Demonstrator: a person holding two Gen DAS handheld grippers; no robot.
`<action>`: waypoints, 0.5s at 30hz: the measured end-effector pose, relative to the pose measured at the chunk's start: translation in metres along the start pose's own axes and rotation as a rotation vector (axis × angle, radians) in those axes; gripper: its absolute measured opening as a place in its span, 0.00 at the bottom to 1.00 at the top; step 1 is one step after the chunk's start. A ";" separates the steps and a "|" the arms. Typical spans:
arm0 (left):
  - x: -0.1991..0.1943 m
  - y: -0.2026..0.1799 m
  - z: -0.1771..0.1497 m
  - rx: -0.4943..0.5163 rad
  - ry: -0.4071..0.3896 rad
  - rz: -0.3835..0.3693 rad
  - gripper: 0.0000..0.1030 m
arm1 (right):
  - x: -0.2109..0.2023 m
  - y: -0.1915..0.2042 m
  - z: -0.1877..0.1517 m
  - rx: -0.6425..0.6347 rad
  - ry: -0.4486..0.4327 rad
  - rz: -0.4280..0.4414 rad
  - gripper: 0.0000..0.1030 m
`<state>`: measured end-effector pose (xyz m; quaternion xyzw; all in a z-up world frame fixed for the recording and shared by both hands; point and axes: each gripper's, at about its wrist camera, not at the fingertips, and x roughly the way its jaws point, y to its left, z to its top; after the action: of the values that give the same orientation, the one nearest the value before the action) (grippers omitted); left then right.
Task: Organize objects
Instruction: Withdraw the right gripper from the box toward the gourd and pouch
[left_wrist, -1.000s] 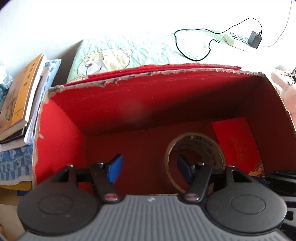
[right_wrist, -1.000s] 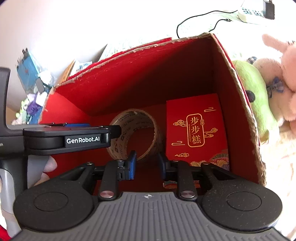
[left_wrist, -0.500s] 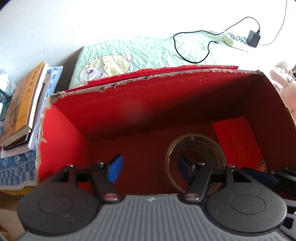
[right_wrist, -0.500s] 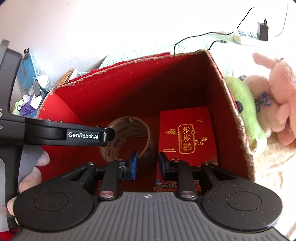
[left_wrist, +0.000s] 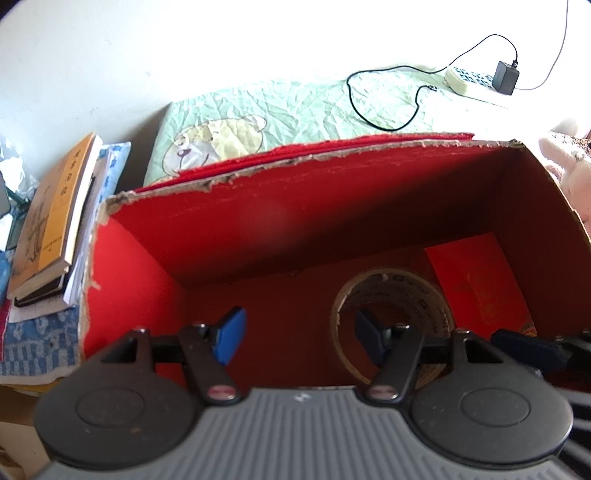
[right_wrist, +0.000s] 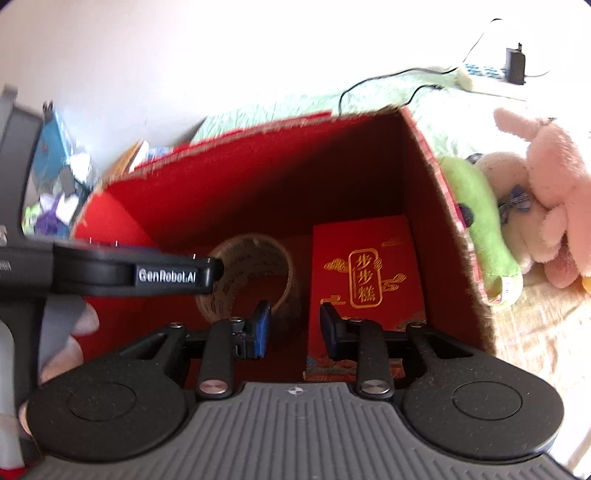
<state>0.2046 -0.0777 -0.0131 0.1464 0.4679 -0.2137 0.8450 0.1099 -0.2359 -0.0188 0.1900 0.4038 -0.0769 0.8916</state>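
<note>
Left claw (left_wrist: 297, 334): tilted steeply down into the red box (left_wrist: 280, 236), pads well apart, nothing between them; released.
Right claw (right_wrist: 294, 329): angled down over the box's near edge, jaws opening, the gap between the 2 blue pads empty.
Tape roll (right_wrist: 255, 275): standing on edge on the box floor, left of the red packet (right_wrist: 365, 273), close beside it.
Red packet: flat on the floor against the right wall.
Person's hand (right_wrist: 79, 325): gripping the left claw's handle, fingers visible at the left edge of the right wrist view.
Plush toys (right_wrist: 517, 206): outside the box, right of it, on the bed.
</note>
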 end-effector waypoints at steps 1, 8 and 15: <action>0.000 -0.001 0.000 0.001 -0.004 0.007 0.65 | -0.001 -0.001 0.000 0.007 -0.012 0.003 0.30; -0.005 -0.006 -0.002 0.014 -0.029 0.075 0.67 | -0.013 0.003 -0.006 -0.008 -0.089 -0.009 0.30; -0.030 -0.008 -0.005 0.019 -0.074 0.115 0.68 | -0.027 0.000 -0.007 -0.008 -0.138 0.000 0.30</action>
<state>0.1833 -0.0756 0.0092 0.1731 0.4252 -0.1745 0.8711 0.0873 -0.2340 -0.0030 0.1807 0.3416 -0.0881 0.9181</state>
